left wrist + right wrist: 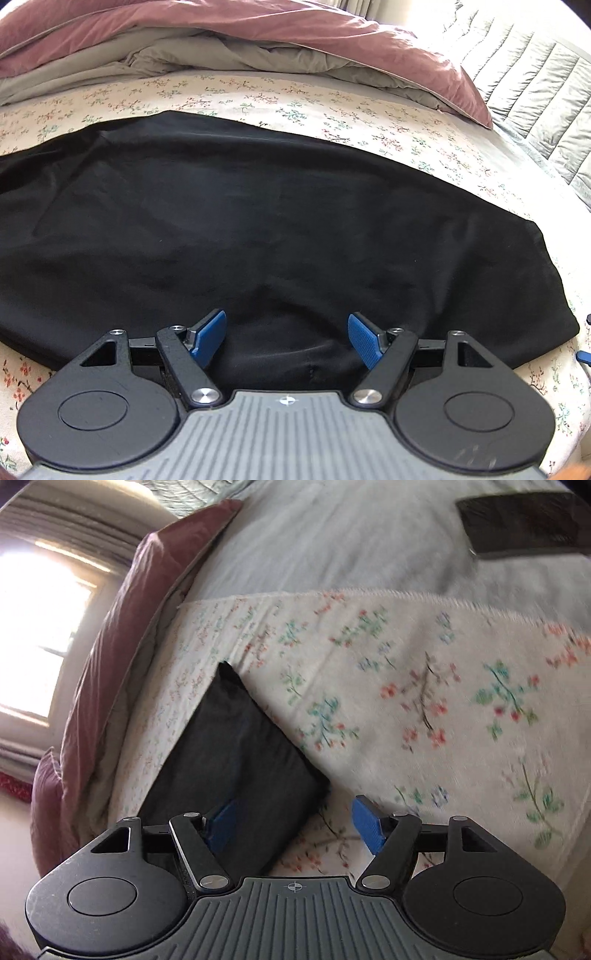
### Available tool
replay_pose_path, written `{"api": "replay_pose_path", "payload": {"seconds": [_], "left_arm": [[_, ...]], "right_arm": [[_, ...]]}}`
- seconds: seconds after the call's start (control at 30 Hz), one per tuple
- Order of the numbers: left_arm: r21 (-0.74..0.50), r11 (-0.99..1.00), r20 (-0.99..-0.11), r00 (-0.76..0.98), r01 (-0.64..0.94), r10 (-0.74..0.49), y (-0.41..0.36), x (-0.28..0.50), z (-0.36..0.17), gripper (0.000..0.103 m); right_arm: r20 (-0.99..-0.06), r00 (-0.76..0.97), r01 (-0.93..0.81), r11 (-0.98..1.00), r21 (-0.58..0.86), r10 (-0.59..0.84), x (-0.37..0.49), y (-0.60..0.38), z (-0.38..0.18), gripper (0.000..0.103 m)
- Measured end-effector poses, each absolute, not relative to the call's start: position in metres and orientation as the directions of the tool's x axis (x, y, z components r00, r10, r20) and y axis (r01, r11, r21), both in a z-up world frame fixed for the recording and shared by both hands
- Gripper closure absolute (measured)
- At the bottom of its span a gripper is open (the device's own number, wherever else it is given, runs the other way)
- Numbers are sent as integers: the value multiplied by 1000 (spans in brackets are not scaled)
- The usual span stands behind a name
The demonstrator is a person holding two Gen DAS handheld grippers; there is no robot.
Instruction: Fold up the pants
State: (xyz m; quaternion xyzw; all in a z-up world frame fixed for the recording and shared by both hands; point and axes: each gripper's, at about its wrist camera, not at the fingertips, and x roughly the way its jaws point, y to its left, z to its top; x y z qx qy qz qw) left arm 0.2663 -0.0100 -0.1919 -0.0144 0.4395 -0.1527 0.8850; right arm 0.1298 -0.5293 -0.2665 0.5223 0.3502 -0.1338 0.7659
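Black pants (258, 229) lie flat across a floral sheet (280, 99) in the left wrist view, running from the left edge to an end at the right. My left gripper (286, 338) is open, low over the pants' near edge, with nothing between its blue pads. In the right wrist view the end of the pants (236, 760) shows as a dark folded block on the sheet (424, 686). My right gripper (295, 821) is open at the near corner of that end; its left pad (221, 823) is over the cloth, its right pad (365, 823) over the sheet.
A mauve and grey duvet (229, 40) is bunched along the far side of the bed. A quilted grey headboard or cover (535, 85) is at the right. A dark flat object (524, 520) lies on pale blue bedding (351, 542) beyond the sheet's edge. A bright window (40, 627) is at the left.
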Motion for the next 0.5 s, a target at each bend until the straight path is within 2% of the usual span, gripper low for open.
{"api": "replay_pose_path", "payload": {"seconds": [0.13, 0.3, 0.37, 0.5], "left_arm": [[-150, 949, -770, 570, 276, -287, -15, 264, -196, 9], [-179, 944, -764, 565, 278, -311, -14, 264, -194, 9], [-182, 945, -765, 564, 273, -311, -12, 265, -194, 9], [-198, 946, -765, 563, 255, -312, -9, 267, -193, 9]], "right_arm": [[-672, 730, 584, 401, 706, 121, 136, -519, -273, 32], [-652, 758, 623, 279, 731, 16, 148, -513, -278, 32], [-651, 759, 635, 255, 729, -30, 153, -507, -276, 25], [-661, 746, 649, 319, 691, -85, 168, -493, -268, 27]]}}
